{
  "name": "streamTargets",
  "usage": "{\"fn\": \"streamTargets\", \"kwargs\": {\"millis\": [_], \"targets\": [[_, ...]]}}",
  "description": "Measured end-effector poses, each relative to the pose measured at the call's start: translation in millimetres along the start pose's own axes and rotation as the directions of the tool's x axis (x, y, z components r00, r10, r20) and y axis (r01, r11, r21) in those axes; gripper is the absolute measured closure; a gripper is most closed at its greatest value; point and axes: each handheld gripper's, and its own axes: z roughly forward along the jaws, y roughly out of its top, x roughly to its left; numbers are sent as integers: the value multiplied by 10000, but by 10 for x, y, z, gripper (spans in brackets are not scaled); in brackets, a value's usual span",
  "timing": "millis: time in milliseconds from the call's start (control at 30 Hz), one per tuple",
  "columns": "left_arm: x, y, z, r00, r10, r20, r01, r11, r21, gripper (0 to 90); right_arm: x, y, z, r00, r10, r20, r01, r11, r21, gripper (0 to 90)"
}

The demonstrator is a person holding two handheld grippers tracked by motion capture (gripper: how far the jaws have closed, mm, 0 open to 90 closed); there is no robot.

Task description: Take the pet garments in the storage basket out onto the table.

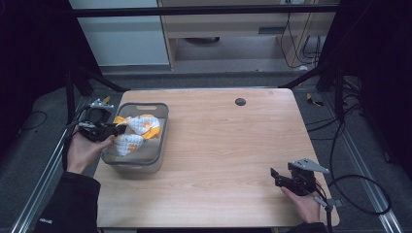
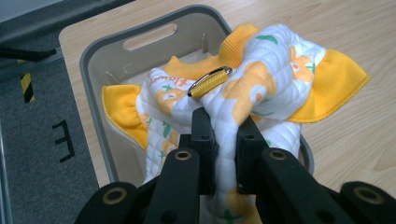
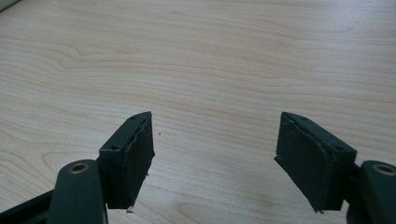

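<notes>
We see a quilted cloth [image 2: 261, 88], white with orange patches and green marks, bunched over a grey bin [image 1: 158, 160] at the left side of the table [image 1: 218, 145]. Part of the cloth lies inside the bin and part drapes over its rim. The left gripper [image 2: 223, 154] has its jaws clamped on a fold of the cloth, the white fabric squeezed between them. A small yellow loop with a metal end [image 2: 210, 82] sits on top of the bunch, just beyond the jaws. Orange lettering on the cloth begins "Flow", the rest hidden in a fold. The bin has a slot handle [image 2: 149, 36] in its far wall.

In the high view, the left hand [image 1: 85, 150] holds its gripper at the bin's left rim. A dark round cap [image 1: 240, 101] lies on the table near the far edge, well apart from the bin. The right gripper [image 1: 282, 177] rests near the table's front right corner, its jaws wide apart over bare wood.

On the grey floor left of the table, black marking reads like an "E" [image 2: 64, 139], beside a yellow-and-black striped tape [image 2: 26, 86].
</notes>
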Motion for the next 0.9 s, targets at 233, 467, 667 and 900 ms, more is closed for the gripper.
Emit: {"fn": "streamTargets", "kwargs": {"millis": [233, 467, 667, 900], "targets": [[-93, 60, -79, 9994, 310, 163, -307, 9994, -140, 817, -4, 0, 0, 10000, -73, 42, 74, 10000, -61, 274], [-228, 120, -163, 9969, 707, 344, -696, 9971, -302, 817, -5, 1, -3, 10000, -84, 42, 85, 9999, -76, 274], [-333, 169, -219, 9935, 995, 562, -969, 9942, -474, 817, -4, 1, -4, 9999, -88, 49, 88, 9999, -86, 274], [-452, 213, -217, 9883, 1311, 777, -1276, 9906, -485, 817, 0, 4, -7, 10000, -27, 14, 27, 10000, -67, 274]]}}
